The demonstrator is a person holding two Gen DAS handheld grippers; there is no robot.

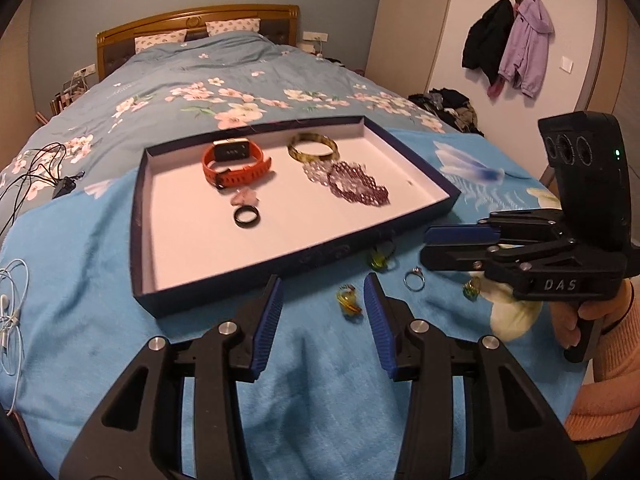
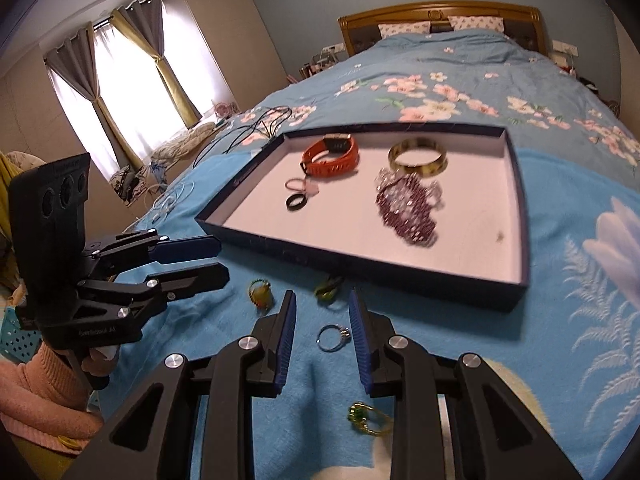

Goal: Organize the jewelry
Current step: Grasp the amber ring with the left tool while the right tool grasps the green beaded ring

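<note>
Both grippers hover low over the bed [image 1: 100,360], fingers released: right gripper [image 2: 322,316] straddles the silver ring [image 2: 333,338], left gripper [image 1: 324,294] empty

Both views are moderately lit with a cool, slightly dull cast. In the right wrist view daylight pours through the curtained window [image 2: 132,80], which is blown out to plain white, while the nearby wall stays dim. Shadows on the blue floral bed cover [image 1: 248,80] are soft and faint. The pale floor of the shallow dark-rimmed tray [image 1: 280,224] reads a flat pinkish white. Fisheye distortion bends the bed's edges and headboard, and black vignetting fills the frame corners. The purple beaded bracelet [image 2: 408,208] and the small rings near the bed's front edge are smeared with motion blur.
</note>
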